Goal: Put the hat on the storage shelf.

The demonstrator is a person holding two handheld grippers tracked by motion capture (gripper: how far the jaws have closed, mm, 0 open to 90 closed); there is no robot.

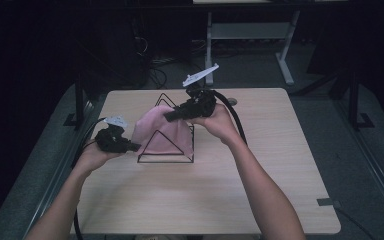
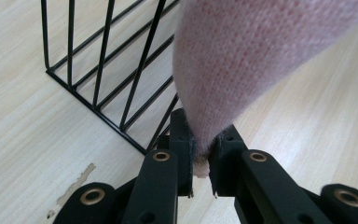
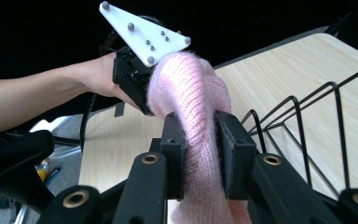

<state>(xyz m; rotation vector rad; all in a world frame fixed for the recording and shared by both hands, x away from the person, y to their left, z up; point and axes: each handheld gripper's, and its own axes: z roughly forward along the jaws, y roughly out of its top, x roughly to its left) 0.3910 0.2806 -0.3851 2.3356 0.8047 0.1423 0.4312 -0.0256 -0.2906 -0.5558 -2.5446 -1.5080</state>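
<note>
A pink knitted cloth (image 1: 161, 132), soft and fuzzy with a fine ribbed weave, drapes over the black wire rack (image 1: 166, 159) near the middle of the table (image 1: 260, 190). The rack is thin metal rod bent into triangles on a rectangular base, open all the way through.

The left gripper (image 1: 131, 147) sits at the rack's left end, low by the tabletop, its 2 black jaws pinching a small fold at the cloth's edge; the left gripper view shows the knit (image 2: 251, 60) squeezed tight between the pads, rising and stretching away above the rack's rods (image 2: 107, 88). The right gripper (image 1: 169, 116) is above the rack's top, jaws clamped on a thick roll of the same cloth (image 3: 198, 121), the wool bulging out on both sides of the pads. In that view the left gripper (image 3: 140, 100) and its grey 3-cornered plate sit just beyond the cloth, touching it.

The table is pale wood-grain laminate, with a chipped patch (image 2: 72, 186) near the left jaws. Rods stand just beside both grippers. Open tabletop lies in front of the rack and to its right; the left table edge is near the left hand (image 1: 92, 156).
</note>
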